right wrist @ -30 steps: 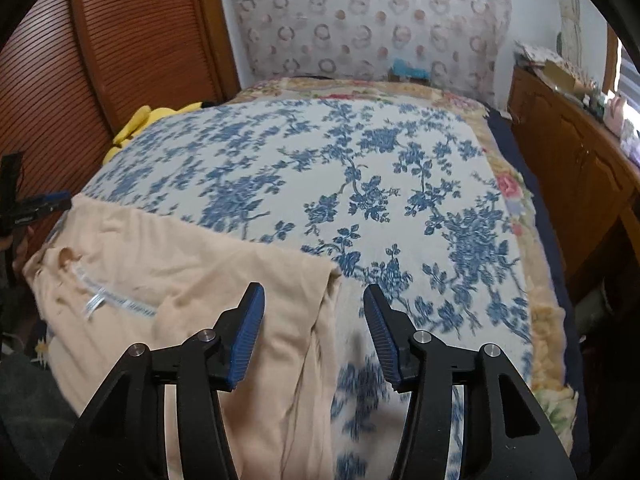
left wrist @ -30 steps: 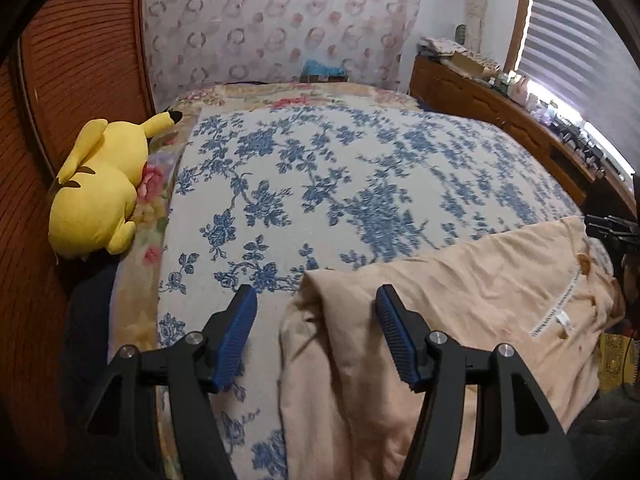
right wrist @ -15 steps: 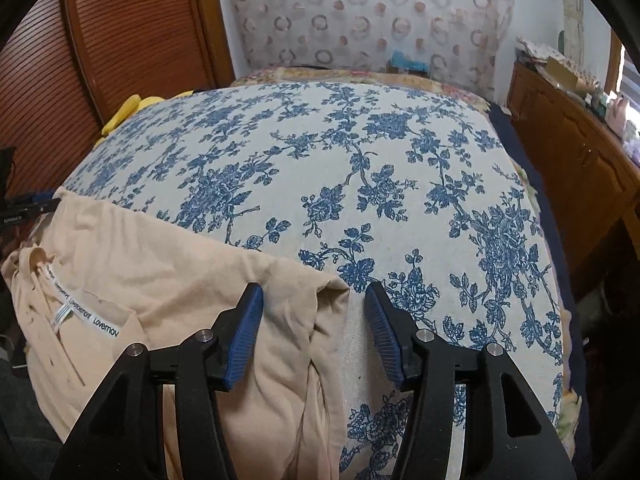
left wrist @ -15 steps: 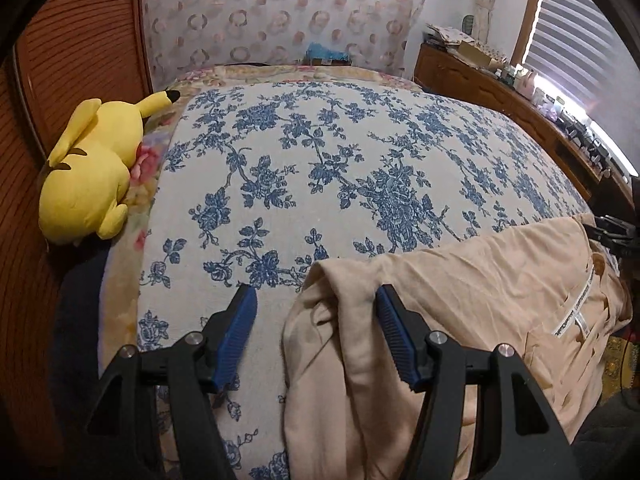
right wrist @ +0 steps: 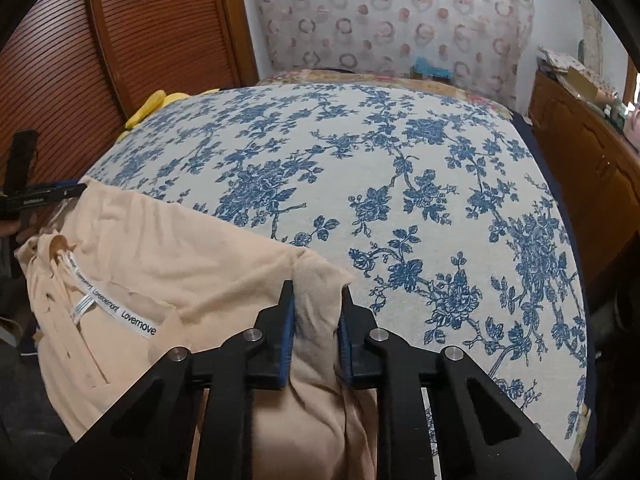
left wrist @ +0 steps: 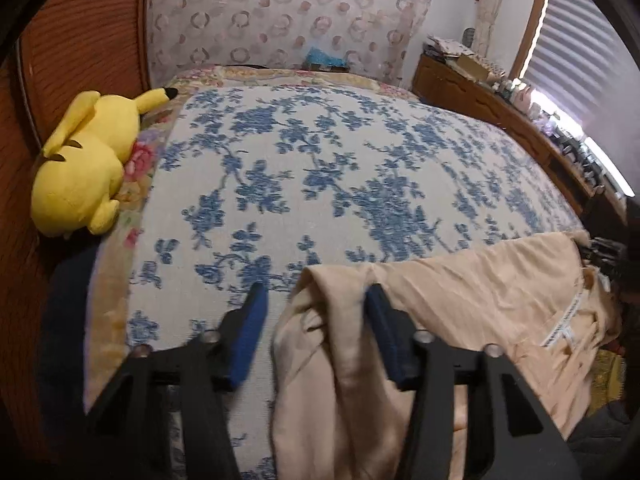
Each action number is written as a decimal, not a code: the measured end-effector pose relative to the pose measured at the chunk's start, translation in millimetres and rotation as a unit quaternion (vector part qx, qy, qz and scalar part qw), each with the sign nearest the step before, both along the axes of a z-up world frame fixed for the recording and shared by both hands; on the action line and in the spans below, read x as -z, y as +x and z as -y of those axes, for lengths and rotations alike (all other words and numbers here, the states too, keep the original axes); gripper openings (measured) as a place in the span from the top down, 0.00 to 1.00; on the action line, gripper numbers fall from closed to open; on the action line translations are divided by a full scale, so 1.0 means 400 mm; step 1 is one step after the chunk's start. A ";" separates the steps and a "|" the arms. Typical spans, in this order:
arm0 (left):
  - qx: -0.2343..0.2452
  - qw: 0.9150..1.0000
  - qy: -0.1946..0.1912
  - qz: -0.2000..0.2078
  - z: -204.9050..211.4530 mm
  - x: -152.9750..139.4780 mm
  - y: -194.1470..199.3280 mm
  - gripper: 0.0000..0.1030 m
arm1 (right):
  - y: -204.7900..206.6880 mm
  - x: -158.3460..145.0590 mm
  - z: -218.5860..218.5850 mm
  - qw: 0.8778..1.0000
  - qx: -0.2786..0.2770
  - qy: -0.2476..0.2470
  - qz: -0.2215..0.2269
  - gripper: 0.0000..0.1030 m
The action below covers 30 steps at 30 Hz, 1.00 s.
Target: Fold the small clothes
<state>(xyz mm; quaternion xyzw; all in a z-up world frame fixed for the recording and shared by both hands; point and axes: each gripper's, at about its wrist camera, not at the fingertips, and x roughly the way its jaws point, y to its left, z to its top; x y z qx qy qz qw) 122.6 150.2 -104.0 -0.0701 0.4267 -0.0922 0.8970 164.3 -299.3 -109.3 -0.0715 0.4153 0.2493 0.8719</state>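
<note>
A peach-coloured garment [left wrist: 480, 304] with a white label lies across the near edge of the bed. In the left wrist view my left gripper [left wrist: 314, 304] is open, its blue pads on either side of the garment's left corner, which bunches between them. In the right wrist view the same garment [right wrist: 168, 264] shows its "Lovemove" label, and my right gripper [right wrist: 318, 300] is shut on the garment's right corner, with a fold of cloth pinched between the pads.
The bed has a white cover with blue flowers [left wrist: 340, 184] [right wrist: 380, 168]. A yellow plush toy [left wrist: 84, 160] lies at its left edge by a wooden louvred door [right wrist: 100, 60]. A wooden dresser [left wrist: 520, 120] with clutter stands along the right.
My right gripper has closed on the garment's right corner. My left gripper's jaws have narrowed around the left corner. Both corners have bunched up.
</note>
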 end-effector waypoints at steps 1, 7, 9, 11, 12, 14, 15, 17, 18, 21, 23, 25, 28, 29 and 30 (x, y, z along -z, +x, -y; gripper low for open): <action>0.003 1.000 0.000 0.000 0.007 0.000 -0.002 0.61 | -0.001 0.000 0.000 1.000 0.000 0.001 0.000 0.86; 0.026 1.000 0.003 0.009 0.046 -0.014 -0.026 0.92 | -0.015 -0.004 0.005 1.000 0.003 0.015 0.007 0.91; 0.029 0.999 -0.033 0.024 0.048 -0.046 -0.055 0.93 | -0.030 -0.014 0.006 1.000 0.002 0.024 0.011 0.91; 0.037 0.998 -0.033 0.050 0.059 -0.098 -0.092 0.93 | -0.057 -0.045 0.007 0.999 0.007 0.021 0.026 0.91; 0.036 0.997 -0.014 0.073 0.070 -0.136 -0.119 0.93 | -0.071 -0.067 0.015 0.999 0.007 0.026 0.033 0.91; 0.044 0.994 -0.020 0.101 0.080 -0.205 -0.163 0.94 | -0.100 -0.128 0.033 0.998 0.008 0.044 0.054 0.92; 0.046 0.993 -0.018 0.112 0.081 -0.231 -0.178 0.94 | -0.119 -0.163 0.043 0.996 0.008 0.049 0.067 0.92; 0.051 0.989 -0.018 0.141 0.089 -0.299 -0.219 0.94 | -0.150 -0.225 0.060 0.994 0.010 0.060 0.091 0.92; 0.054 0.987 -0.021 0.150 0.089 -0.324 -0.233 0.94 | -0.170 -0.260 0.069 0.993 0.009 0.067 0.102 0.92; 0.060 0.978 -0.037 0.196 0.086 -0.422 -0.294 0.94 | -0.241 -0.378 0.098 0.986 0.007 0.083 0.147 0.92; 0.063 0.970 -0.045 0.231 0.080 -0.490 -0.340 0.94 | -0.276 -0.435 0.114 0.981 0.007 0.092 0.170 0.92; 0.064 0.962 -0.049 0.261 0.075 -0.545 -0.376 0.94 | -0.312 -0.501 0.135 0.975 0.007 0.106 0.196 0.92; 0.055 0.953 -0.048 0.295 0.061 -0.619 -0.405 0.94 | -0.345 -0.588 0.156 0.967 0.007 0.113 0.230 0.92; 0.052 0.948 -0.043 0.310 0.054 -0.656 -0.407 0.94 | -0.352 -0.630 0.161 0.962 0.004 0.113 0.247 0.92; 0.049 0.946 -0.038 0.319 0.049 -0.684 -0.403 0.94 | -0.357 -0.653 0.163 0.960 0.003 0.112 0.256 0.92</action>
